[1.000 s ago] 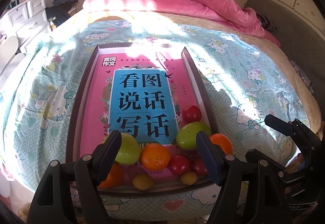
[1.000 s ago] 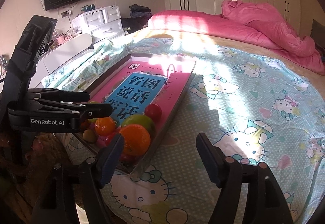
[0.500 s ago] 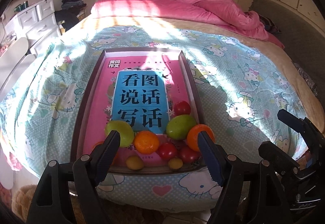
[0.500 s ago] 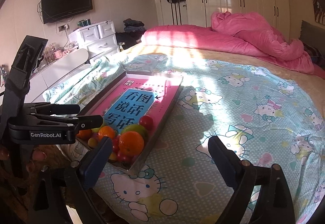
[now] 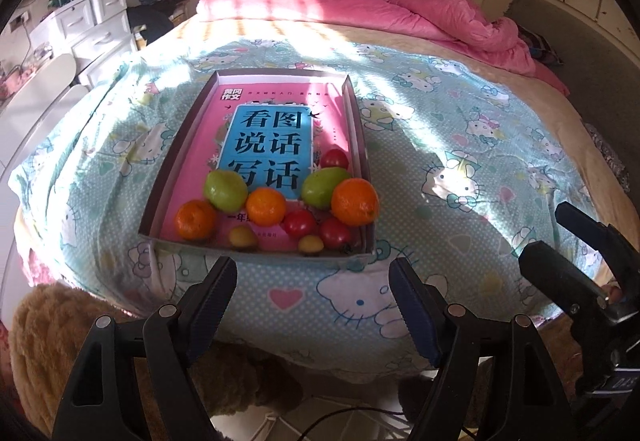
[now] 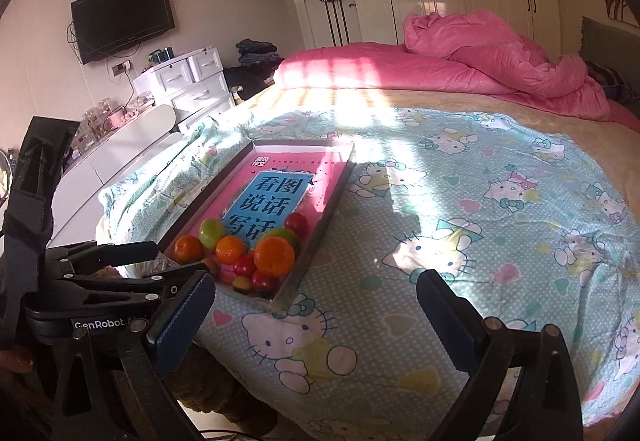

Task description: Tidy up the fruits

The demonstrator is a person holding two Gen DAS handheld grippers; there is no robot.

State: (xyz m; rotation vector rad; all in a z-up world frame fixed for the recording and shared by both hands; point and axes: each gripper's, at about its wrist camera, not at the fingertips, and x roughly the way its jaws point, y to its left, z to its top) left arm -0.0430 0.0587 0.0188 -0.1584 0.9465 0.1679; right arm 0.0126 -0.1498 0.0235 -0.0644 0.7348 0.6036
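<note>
A shallow brown tray (image 5: 357, 129) lined with a pink and blue book cover lies on the bed; it also shows in the right wrist view (image 6: 333, 197). Fruit is bunched at its near end: three oranges (image 5: 355, 201), two green fruits (image 5: 225, 190), several red tomatoes (image 5: 300, 223) and two small yellow fruits (image 5: 243, 237). My left gripper (image 5: 312, 281) is open and empty, just short of the tray's near edge. My right gripper (image 6: 316, 301) is open and empty, to the right of the tray above the bedsheet.
The bed has a turquoise Hello Kitty sheet (image 5: 460, 169) and a pink duvet (image 5: 400, 9) at the far end. White drawers (image 6: 188, 81) and a wall television (image 6: 122, 25) stand at the left. A brown plush rug (image 5: 52, 321) lies below the bed's edge.
Both grippers have pulled back and up from the tray, so the fruit now lies beyond the left fingertips. Both stay open and the fruit has not moved.
</note>
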